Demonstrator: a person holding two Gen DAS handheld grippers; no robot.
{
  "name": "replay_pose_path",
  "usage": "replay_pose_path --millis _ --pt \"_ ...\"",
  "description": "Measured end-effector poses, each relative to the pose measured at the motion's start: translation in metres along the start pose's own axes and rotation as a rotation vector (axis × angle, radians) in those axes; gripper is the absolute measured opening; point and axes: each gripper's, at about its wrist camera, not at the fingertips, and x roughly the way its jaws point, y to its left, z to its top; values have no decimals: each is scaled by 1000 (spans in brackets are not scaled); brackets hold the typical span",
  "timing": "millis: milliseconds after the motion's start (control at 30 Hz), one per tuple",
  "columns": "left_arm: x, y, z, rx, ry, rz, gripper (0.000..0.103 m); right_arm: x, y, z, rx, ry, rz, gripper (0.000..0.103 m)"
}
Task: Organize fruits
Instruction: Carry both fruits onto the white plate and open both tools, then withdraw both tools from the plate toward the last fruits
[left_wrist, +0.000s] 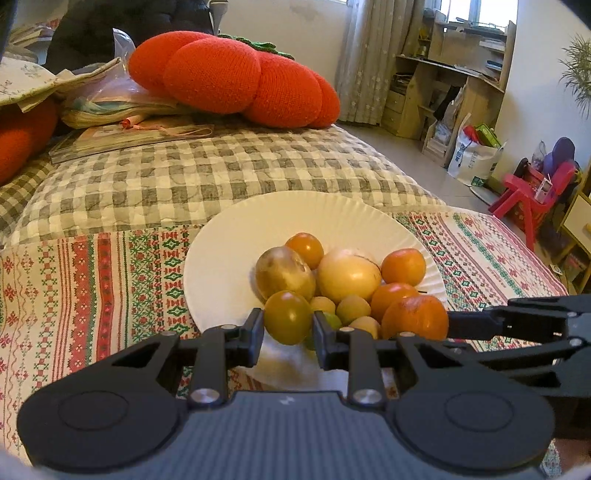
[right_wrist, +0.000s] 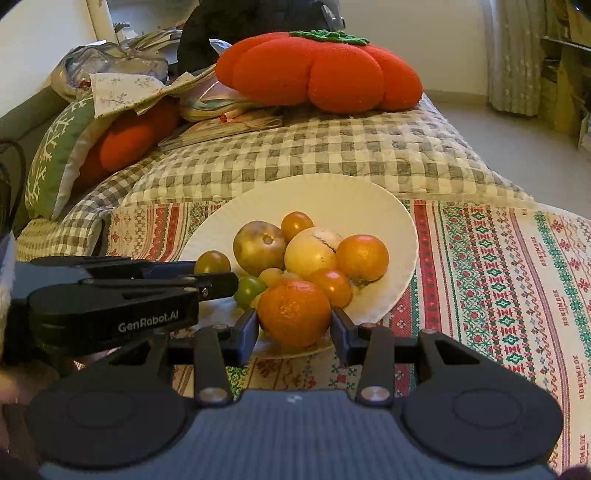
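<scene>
A white paper plate (left_wrist: 236, 236) (right_wrist: 343, 199) on a patterned cloth holds a pile of fruit: a brownish fruit (left_wrist: 282, 273), a pale yellow fruit (left_wrist: 347, 275), orange and small yellow ones. My left gripper (left_wrist: 288, 325) is shut on a yellow-green tomato (left_wrist: 288, 317) at the plate's near edge. My right gripper (right_wrist: 293, 325) is shut on a tangerine (right_wrist: 293, 314) at the plate's near edge. The left gripper also shows in the right wrist view (right_wrist: 218, 284), and the right gripper's arm (left_wrist: 517, 321) in the left wrist view.
A patterned cloth (left_wrist: 92, 295) lies over a checked quilt (left_wrist: 221, 166) on a bed. A big red tomato-shaped cushion (left_wrist: 236, 77) and papers (left_wrist: 129, 136) lie behind. A wooden desk (left_wrist: 450, 74), bags and a red child's chair (left_wrist: 532, 199) stand on the floor to the right.
</scene>
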Motion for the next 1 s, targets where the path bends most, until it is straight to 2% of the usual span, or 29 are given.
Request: replay_pose_path --millis 267,367,533,900,1000 --pt "1 7 2 -38 9 -31 16 -3 0 3 3 -11 -6 42" --pt "-2 4 1 -30 9 -30 20 -6 1 5 0 -16 -7 45" --pt "-11 -1 3 -13 -2 -10 36 -13 2 6 -3 -23 -8 48" --pt "-39 -10 -2 17 25 33 59 -42 1 -1 -7 -24 -29 63" --pt "-51 -14 -7 16 29 47 74 -52 0 -5 -3 -20 -31 67"
